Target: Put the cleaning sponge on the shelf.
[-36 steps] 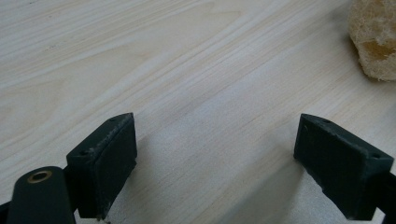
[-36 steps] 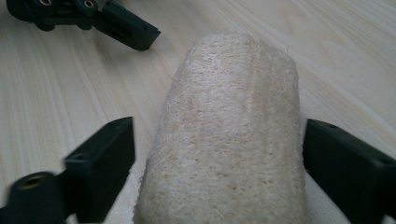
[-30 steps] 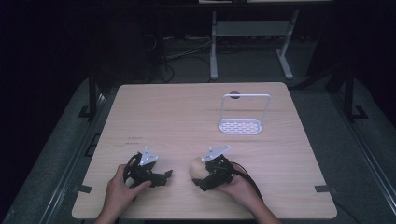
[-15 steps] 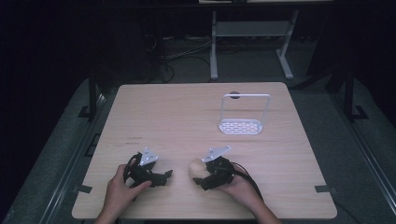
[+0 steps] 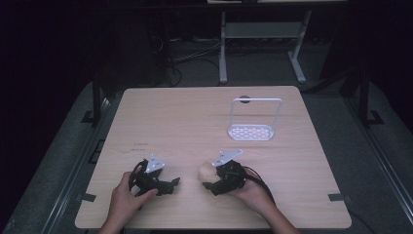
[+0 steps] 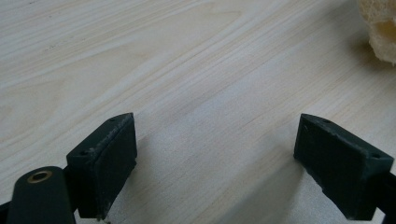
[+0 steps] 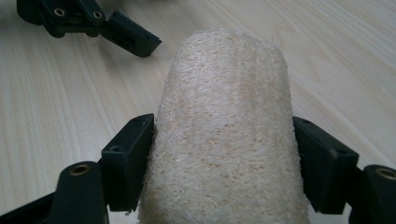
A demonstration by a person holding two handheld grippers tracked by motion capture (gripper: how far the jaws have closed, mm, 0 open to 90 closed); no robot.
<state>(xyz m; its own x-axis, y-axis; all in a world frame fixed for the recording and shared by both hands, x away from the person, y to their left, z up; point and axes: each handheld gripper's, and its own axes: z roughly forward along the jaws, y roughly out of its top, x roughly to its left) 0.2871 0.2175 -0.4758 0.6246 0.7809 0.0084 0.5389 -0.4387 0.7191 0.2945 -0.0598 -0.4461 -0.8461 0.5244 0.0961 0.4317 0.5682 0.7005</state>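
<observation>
The right gripper point(image 7: 223, 163) has its two black jaws pressed against the sides of a pale, fibrous loofah sponge point(image 7: 224, 130); the jaws have just been closing on it, and in the right gripper view each pad sits flush against the coarse, cream-coloured fibre, the sponge's rounded far end rising beyond the jaws. In the high view the right gripper point(image 5: 214, 181) lies low over the near part of the wooden table point(image 5: 195, 117), held in the person's right hand point(image 5: 253, 192), and the loofah sponge point(image 5: 206, 171) shows as a light lump at the gripper's left end, at the table surface and just right of the table's middle line. The left gripper point(image 6: 219, 158) stands wide open with nothing between its jaws: the left gripper view shows bare wood grain in the gap, and a corner of the loofah sponge point(image 6: 380, 28) at the upper right edge, well apart from both pads. In the high view the left gripper point(image 5: 173, 183) rests near the front edge in the person's left hand point(image 5: 124, 200), its jaws pointing toward the right gripper with a stretch of bare table between the two. Farther back, on the right half of the table, a small white rack point(image 5: 253, 122) with a perforated base and a tall wire-frame loop stands upright, with nothing in it.
</observation>
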